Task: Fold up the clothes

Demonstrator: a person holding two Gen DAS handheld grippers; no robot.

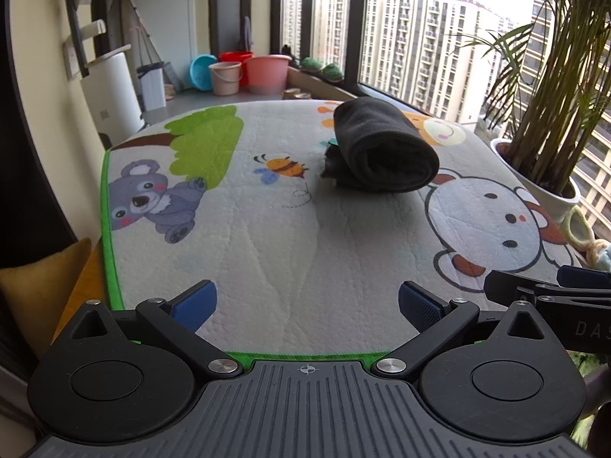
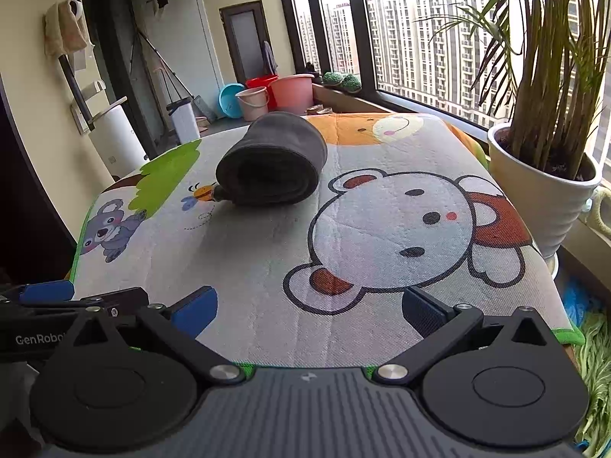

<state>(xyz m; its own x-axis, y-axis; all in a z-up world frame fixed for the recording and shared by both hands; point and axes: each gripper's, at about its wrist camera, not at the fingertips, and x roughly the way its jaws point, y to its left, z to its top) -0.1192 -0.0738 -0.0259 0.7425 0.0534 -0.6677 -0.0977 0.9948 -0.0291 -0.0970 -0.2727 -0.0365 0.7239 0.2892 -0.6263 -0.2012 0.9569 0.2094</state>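
Spreading wide at the bottom of each frame, both grippers hang just above the near green-trimmed edge of the cartoon-printed padded mat (image 1: 290, 252), blue pads apart and holding nothing. The left gripper (image 1: 307, 305) points straight up the mat; at the lower right of its view the side of the right gripper (image 2: 309, 307) pokes in, level with it and close beside. The right wrist view returns the favour, with a blue pad and black linkage of the left tool at its lower left edge.

Farther up the mat lies the dark grey fleece garment (image 1: 383, 149), rolled into a thick soft bundle whose open spiral end faces the cameras. It rests upper centre-right in the left view, beside a printed bee, and upper centre-left in the right view (image 2: 273, 162), well apart from both tools. A small crumpled tail sticks out at its left base.

Only the right view shows the whole white ribbed pot of the tall palm plant (image 2: 544, 194) at the mat's right edge. Pink, red and blue plastic buckets (image 1: 244, 70) stand beyond by the window.
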